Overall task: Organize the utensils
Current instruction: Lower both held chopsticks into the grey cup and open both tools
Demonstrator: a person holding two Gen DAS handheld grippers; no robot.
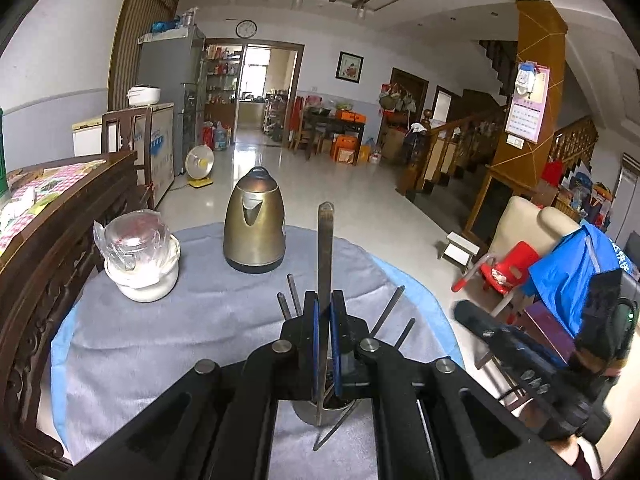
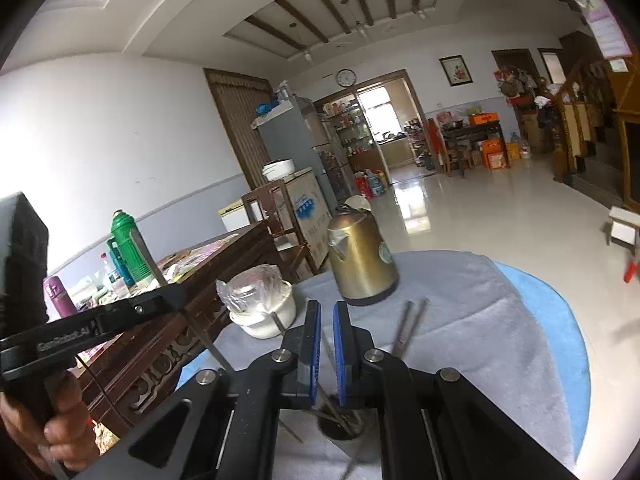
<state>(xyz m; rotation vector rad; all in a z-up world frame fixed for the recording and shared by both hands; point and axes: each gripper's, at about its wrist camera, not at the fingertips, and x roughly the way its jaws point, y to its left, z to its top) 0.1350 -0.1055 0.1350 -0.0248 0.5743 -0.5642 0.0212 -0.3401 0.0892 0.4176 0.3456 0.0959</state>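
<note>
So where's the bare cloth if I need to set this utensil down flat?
Free: the grey cloth left of the left gripper, in front of the white pot, and the stretch right of the kettle toward the blue edge. Crowded: around the metal cup, where utensil handles fan out.

I see a round table (image 1: 120, 360) draped in grey cloth (image 1: 208, 332) over a blue cover (image 1: 60, 364). On it stand a brass-coloured kettle (image 1: 255, 224), a white pot (image 1: 144, 276) topped with a plastic-wrapped jar, and near me a metal utensil cup (image 1: 320, 410).
</note>
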